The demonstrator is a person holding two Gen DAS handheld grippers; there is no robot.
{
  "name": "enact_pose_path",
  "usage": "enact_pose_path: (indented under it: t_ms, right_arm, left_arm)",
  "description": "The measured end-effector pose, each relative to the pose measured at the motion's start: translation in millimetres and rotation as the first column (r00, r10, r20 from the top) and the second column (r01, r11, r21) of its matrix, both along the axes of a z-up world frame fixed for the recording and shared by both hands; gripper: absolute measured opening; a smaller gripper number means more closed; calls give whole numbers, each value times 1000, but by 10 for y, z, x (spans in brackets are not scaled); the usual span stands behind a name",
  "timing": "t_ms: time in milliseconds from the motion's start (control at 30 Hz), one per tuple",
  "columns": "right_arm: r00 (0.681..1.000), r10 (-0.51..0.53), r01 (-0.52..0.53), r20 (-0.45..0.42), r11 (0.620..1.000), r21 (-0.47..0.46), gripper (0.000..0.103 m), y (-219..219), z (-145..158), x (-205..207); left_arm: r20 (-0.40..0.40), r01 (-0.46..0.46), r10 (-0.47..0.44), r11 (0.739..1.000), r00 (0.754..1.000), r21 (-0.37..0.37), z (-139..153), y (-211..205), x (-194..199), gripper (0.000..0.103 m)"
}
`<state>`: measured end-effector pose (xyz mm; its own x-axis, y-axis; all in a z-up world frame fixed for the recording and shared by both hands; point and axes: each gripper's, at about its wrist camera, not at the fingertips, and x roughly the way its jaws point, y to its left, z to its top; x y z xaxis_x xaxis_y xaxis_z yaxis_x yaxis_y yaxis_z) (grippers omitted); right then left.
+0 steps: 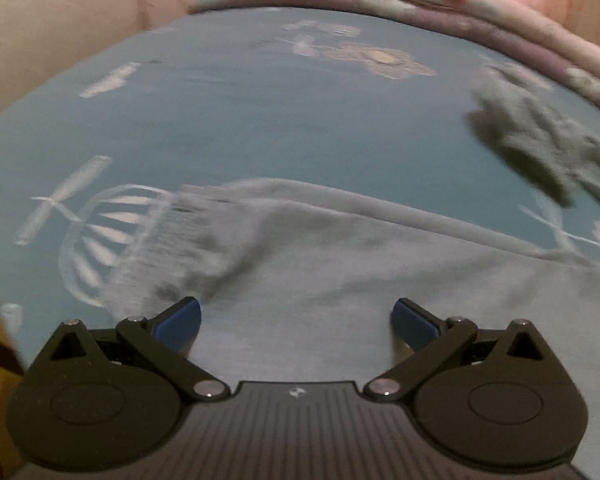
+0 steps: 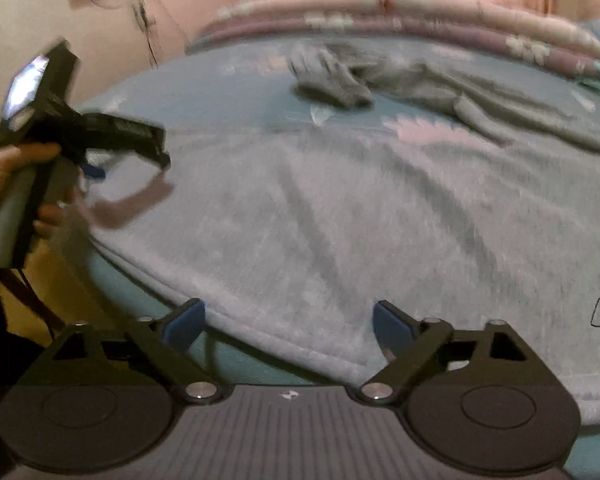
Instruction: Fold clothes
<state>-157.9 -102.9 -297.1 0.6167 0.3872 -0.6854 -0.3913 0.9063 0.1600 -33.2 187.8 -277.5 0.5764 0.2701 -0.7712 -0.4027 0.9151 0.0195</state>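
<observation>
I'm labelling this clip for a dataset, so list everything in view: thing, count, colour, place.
sweatshirt: one, light grey, spread on the bed under both grippers; a small printed mark near its right edge.
sleeve cuff: one, grey ribbed, ahead and left of the left gripper.
second garment: one, grey, crumpled further back on the bed.
bedsheet: one, blue with pale printed motifs.
blanket: one, pink and mauve with flowers, folded along the far edge.
wall: pale pink, behind the bed on the left.
left gripper: black with blue pads, open above the sweatshirt.
right gripper: same, open at the sweatshirt's near edge.
hand: one, holding the left gripper's handle.
</observation>
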Motion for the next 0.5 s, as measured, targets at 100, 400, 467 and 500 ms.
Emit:
enact_pose_path:
  t_ms: [100, 400, 467, 500]
  right_arm:
    - [997, 4, -4, 77, 1000, -10, 95, -19, 106, 52]
    - [998, 32, -38, 59, 995, 96, 96, 250, 49, 517]
    - [997, 73, -75, 23, 993, 89, 103, 430, -61, 530]
    - [992, 120, -123, 40, 988, 92, 102, 505, -69, 471]
  left_arm:
    - [33, -29, 29, 1000, 999, -7, 78, 78, -70, 102]
    - [66, -18, 20, 1000, 998, -26, 131, 73, -77, 102]
    - [62, -17, 18, 1000, 998, -25, 121, 75, -65, 102]
    - [62, -17, 18, 1000, 998, -26, 118, 79, -60, 102]
